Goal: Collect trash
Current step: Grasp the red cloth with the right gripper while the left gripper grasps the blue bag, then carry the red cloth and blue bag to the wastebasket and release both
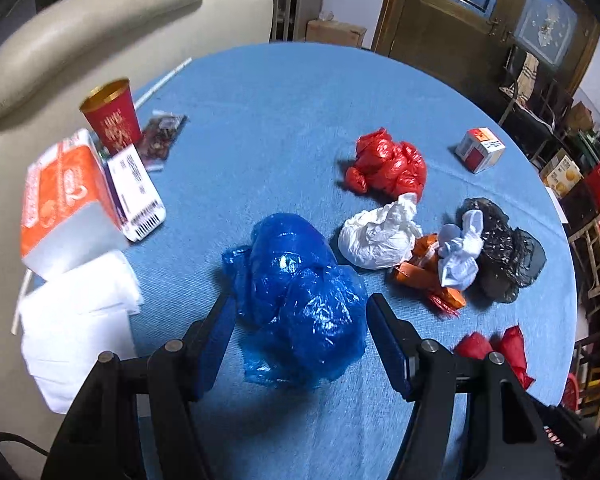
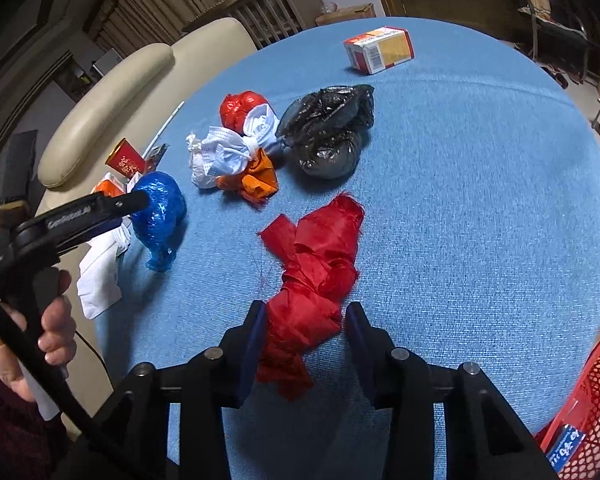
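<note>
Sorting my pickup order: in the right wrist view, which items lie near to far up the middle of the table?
Red cloth between the right gripper's fingers → orange wrapper → black bag → small carton.

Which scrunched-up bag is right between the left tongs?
The blue plastic bag. It sits between the left tongs, while the red bag, white bag and black bag lie farther off.

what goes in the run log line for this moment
left gripper: open around blue bag | right gripper: shut on red cloth | table
</note>
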### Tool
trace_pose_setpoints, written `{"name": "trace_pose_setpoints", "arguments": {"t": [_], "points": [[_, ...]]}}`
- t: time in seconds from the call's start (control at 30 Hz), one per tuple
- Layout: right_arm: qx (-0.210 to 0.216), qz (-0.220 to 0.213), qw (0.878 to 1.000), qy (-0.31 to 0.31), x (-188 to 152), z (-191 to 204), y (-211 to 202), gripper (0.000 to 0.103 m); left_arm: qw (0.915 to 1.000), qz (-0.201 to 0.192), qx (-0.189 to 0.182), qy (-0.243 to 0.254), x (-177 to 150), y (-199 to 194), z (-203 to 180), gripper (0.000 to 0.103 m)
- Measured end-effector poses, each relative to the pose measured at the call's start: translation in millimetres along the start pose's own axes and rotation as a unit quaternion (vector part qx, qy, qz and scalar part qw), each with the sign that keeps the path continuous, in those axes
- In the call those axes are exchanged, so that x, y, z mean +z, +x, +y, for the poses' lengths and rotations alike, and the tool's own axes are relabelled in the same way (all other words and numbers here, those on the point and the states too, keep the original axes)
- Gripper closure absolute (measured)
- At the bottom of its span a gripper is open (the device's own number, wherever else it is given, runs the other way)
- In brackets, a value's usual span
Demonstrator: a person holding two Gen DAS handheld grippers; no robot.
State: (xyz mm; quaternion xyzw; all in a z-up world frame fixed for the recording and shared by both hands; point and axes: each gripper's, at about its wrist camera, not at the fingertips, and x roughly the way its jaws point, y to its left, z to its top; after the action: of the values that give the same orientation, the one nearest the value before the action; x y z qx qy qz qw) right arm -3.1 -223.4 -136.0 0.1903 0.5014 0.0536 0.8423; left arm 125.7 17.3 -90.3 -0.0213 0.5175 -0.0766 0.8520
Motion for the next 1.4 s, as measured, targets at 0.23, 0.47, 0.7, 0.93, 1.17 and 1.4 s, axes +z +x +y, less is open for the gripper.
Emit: {"name": "trace_pose_setpoints", "arguments": {"t": [0.23, 0.47, 0.7, 0.93, 1.17, 1.4], "points": [[-0.001, 0.004, 1.000, -0.005, 3, 3, -1, 0.058, 0.9998, 0.009, -0.015, 0.007, -3, 12, 0, 0.049], [-0.002, 0.002, 1.000, -0.007, 13, 10, -1, 0.058, 0.9996, -0.003, -0.021, 0.017, -6, 7, 1, 0.066], [-0.015, 0.015, 1.000, -0.003, 19, 11, 13, 0.058, 0.9993, -0.015, -0.013, 0.032, -16, -4, -4, 0.071], [-0.015, 0.012, 1.000, -0.002, 17, 10, 21, 0.064, 0.9977, -0.038, -0.004, 0.057, -31, -22, -13, 0.071], [-0.011, -0.005, 1.000, -0.019, 14, 10, 13, 0.066, 0.9940, -0.059, 0.003, 0.091, -48, -40, -30, 0.072], [-0.012, -0.021, 1.000, -0.013, 11, -1, -1, 0.066, 0.9919, -0.065, 0.008, 0.109, -59, -48, -41, 0.072]]}}
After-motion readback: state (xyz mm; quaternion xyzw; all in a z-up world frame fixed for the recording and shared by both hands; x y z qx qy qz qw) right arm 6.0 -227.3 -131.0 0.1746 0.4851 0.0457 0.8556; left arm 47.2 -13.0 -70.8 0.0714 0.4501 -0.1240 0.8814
